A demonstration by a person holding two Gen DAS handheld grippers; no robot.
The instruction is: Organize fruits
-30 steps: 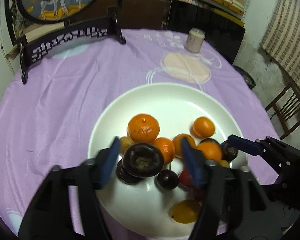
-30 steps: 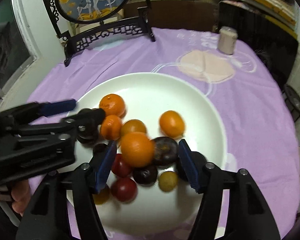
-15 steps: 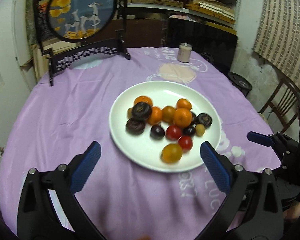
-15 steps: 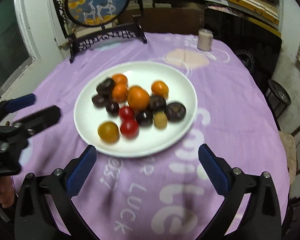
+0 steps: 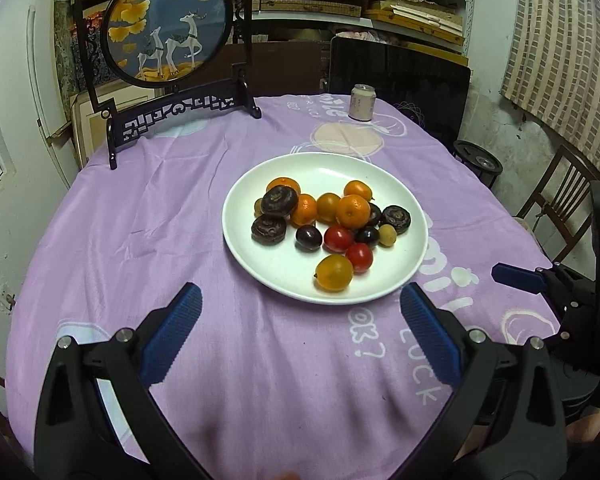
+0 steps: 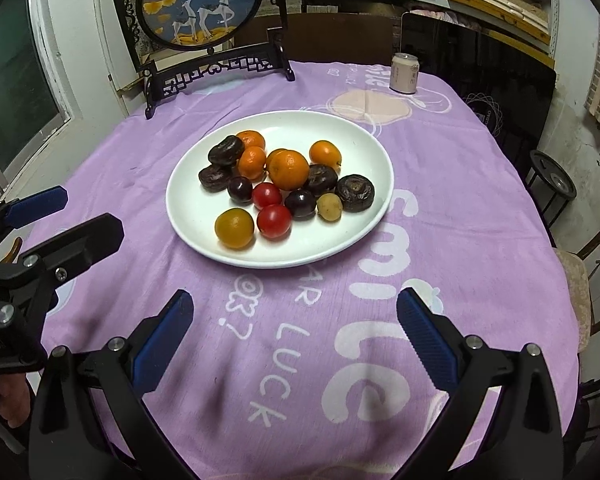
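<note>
Both pairs of blue fingers are spread wide and pinch nothing. Our left gripper [image 5: 300, 320] hangs over the purple cloth on our side of the round white plate [image 5: 260, 176], and our right gripper [image 6: 296, 320] hangs there too, a little way back from the plate's near rim.

All the fruit sits on that plate in one mixed pile: orange tangerines [image 5: 353, 211], red tomatoes [image 5: 338, 238], dark wrinkly round fruits [image 5: 279, 200], shiny dark plums [image 5: 308, 237], one small pale green fruit [image 5: 387, 235] and one yellow-orange fruit [image 5: 333, 273] alone at the near rim.

What could go wrong? We think the fruits may roll. They are round and they lean on each other, so lifting one from the middle could send its neighbours off the plate and across the cloth. The tomatoes look soft, so a hard squeeze could burst them. The plate could slide if we bump its rim, and our two grippers could knock together if both go for the pile at once.

Some things we cannot make out. One dark fruit is mostly hidden behind the big tangerine. We cannot tell what the wrinkly fruits really are. We see no bowl or tray to sort into. The small pale can [image 5: 363, 102] stands on the far side of the plate, and its label is too small to read.
</note>
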